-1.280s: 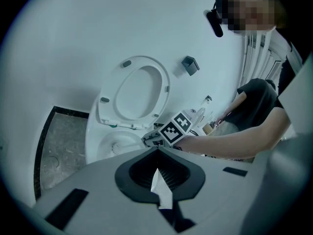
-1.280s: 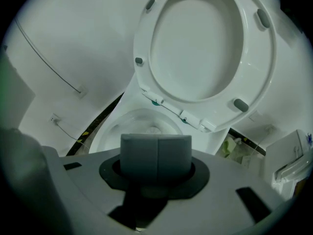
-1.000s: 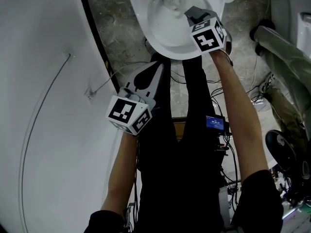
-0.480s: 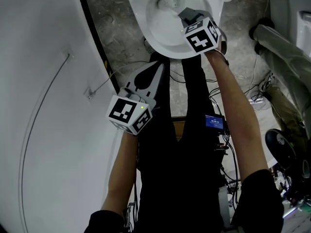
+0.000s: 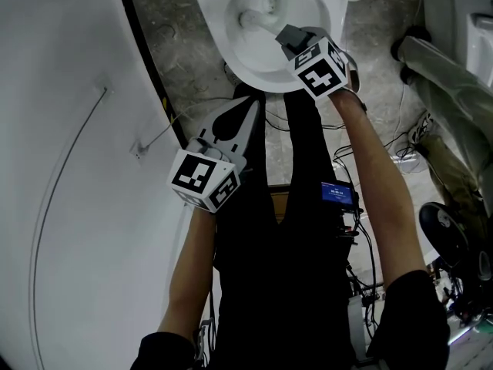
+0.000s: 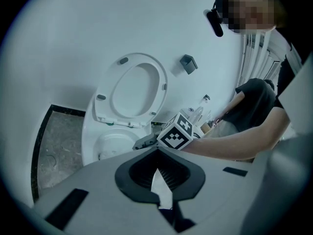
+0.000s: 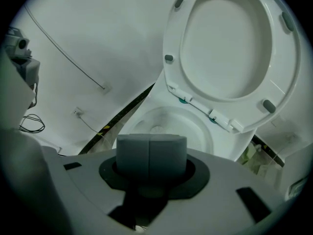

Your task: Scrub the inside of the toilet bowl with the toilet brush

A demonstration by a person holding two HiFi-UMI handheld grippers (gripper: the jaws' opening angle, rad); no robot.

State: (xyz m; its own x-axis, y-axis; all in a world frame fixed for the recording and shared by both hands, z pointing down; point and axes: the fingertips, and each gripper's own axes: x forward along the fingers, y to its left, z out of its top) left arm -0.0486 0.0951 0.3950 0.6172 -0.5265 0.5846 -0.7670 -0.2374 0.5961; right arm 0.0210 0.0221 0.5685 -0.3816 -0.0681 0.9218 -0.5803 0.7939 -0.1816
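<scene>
The right gripper (image 5: 286,33) hangs over the toilet bowl (image 5: 266,72), jaws pressed together on the toilet brush (image 5: 254,18) down inside. The left gripper (image 5: 250,106) waits nearby, its 2 jaws closed, empty.

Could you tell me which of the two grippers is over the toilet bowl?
The right gripper, above the toilet bowl with the toilet brush reaching inside; the left gripper is short of the bowl, over the person's legs.
</scene>
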